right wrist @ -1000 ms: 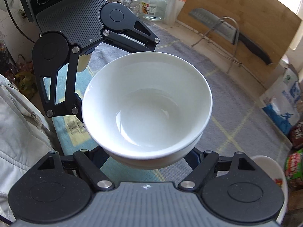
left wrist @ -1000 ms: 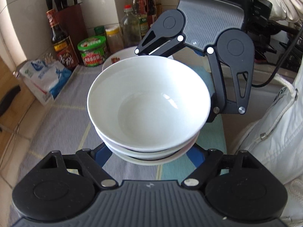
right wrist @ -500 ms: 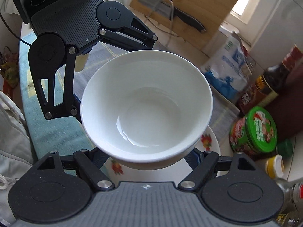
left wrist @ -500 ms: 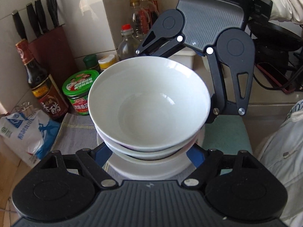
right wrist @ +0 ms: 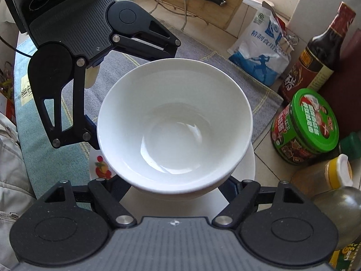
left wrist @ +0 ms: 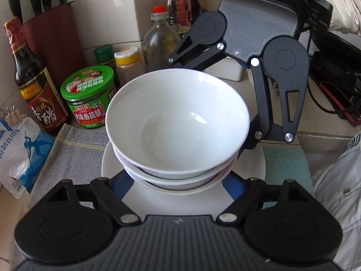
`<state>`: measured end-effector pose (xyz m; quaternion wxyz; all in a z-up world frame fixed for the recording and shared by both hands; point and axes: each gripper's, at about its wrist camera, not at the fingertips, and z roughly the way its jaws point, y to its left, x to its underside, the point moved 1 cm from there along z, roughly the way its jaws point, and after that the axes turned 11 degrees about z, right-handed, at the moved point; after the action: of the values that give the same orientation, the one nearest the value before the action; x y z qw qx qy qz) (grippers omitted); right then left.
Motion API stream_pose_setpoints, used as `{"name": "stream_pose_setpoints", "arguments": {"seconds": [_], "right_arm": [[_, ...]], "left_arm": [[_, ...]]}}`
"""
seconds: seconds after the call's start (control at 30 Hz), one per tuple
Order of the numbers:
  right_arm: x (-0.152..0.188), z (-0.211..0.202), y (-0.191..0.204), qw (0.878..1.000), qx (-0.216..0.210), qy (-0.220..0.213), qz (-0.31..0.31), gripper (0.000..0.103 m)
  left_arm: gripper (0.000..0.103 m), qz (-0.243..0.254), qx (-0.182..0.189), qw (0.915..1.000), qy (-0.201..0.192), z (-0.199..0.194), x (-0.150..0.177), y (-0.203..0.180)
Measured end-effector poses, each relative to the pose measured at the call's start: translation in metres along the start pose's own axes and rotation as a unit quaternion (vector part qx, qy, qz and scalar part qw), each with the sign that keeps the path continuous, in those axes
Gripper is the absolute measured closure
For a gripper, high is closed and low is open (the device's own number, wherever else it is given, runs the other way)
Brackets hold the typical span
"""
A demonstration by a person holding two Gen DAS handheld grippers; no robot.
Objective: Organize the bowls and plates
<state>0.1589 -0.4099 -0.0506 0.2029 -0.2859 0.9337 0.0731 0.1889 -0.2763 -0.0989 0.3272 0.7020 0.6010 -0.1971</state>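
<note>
Both the left gripper (left wrist: 178, 178) and right gripper (right wrist: 178, 185), the right's jaws closing, clasp the stack of glossy white ceramic bowls (left wrist: 178, 124) over the white flower-printed plate (right wrist: 246, 169) near the green-lidded jar (left wrist: 90, 94), ready, I judge, for lowering and release.

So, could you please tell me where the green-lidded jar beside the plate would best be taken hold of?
Probably around its glass body just under the green lid, with the claw coming from above. The green-lidded jar stands upright, and the dark sauce bottle, the yellow-capped shaker and the stacked bowls crowd its sides, leaving only the top free.
</note>
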Motion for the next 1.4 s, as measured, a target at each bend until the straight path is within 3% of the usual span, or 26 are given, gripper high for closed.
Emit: {"name": "stream_pose_setpoints", "arguments": {"seconds": [0.3, 0.37, 0.47, 0.6, 0.7, 0.8, 0.9, 1.0, 1.1, 1.2, 1.3, 1.4], "right_arm": [[0.0, -0.001, 0.001, 1.0, 0.011, -0.005, 0.006, 0.017], [0.0, -0.001, 0.003, 1.0, 0.015, -0.007, 0.016, 0.009], [0.0, -0.001, 0.009, 0.999, 0.04, -0.009, 0.032, 0.005], [0.003, -0.004, 0.025, 0.993, 0.091, -0.005, 0.074, 0.005], [0.005, -0.01, 0.048, 0.985, 0.127, 0.0, 0.118, 0.003], [0.003, -0.017, 0.076, 0.971, 0.169, -0.008, 0.167, 0.001], [-0.002, -0.026, 0.099, 0.943, 0.215, -0.022, 0.251, 0.0], [-0.003, -0.041, 0.119, 0.893, 0.283, -0.041, 0.347, 0.0], [0.0, -0.062, 0.139, 0.843, 0.307, -0.084, 0.433, 0.0], [0.007, -0.078, 0.161, 0.801, 0.328, -0.128, 0.483, 0.0], [0.013, -0.087, 0.177, 0.773, 0.339, -0.15, 0.515, 0.0], [0.017, -0.096, 0.189, 0.759, 0.349, -0.162, 0.525, 0.0]], "left_arm": [[0.017, -0.012, -0.009, 0.9998, -0.009, 0.004, 0.003, 0.001], [0.016, -0.001, -0.032, 0.9994, -0.01, 0.003, 0.003, -0.006], [0.014, 0.016, -0.06, 0.9979, -0.018, -0.005, 0.008, -0.016], [0.009, -0.007, -0.075, 0.9959, -0.05, -0.03, 0.024, -0.023], [0.002, -0.048, -0.105, 0.9896, -0.085, -0.06, 0.037, -0.03], [0.001, -0.086, -0.166, 0.9727, -0.138, -0.095, 0.051, -0.042], [0.001, -0.123, -0.215, 0.9605, -0.128, -0.117, 0.054, -0.047], [0.001, -0.144, -0.247, 0.9536, -0.093, -0.132, 0.052, -0.051], [0.001, -0.177, -0.246, 0.9497, -0.078, -0.146, 0.053, -0.052], [0.001, -0.204, -0.254, 0.9433, -0.066, -0.158, 0.051, -0.05], [0.001, -0.211, -0.255, 0.9409, -0.07, -0.168, 0.046, -0.054], [0.001, -0.22, -0.253, 0.9401, -0.061, -0.173, 0.042, -0.057]]}}
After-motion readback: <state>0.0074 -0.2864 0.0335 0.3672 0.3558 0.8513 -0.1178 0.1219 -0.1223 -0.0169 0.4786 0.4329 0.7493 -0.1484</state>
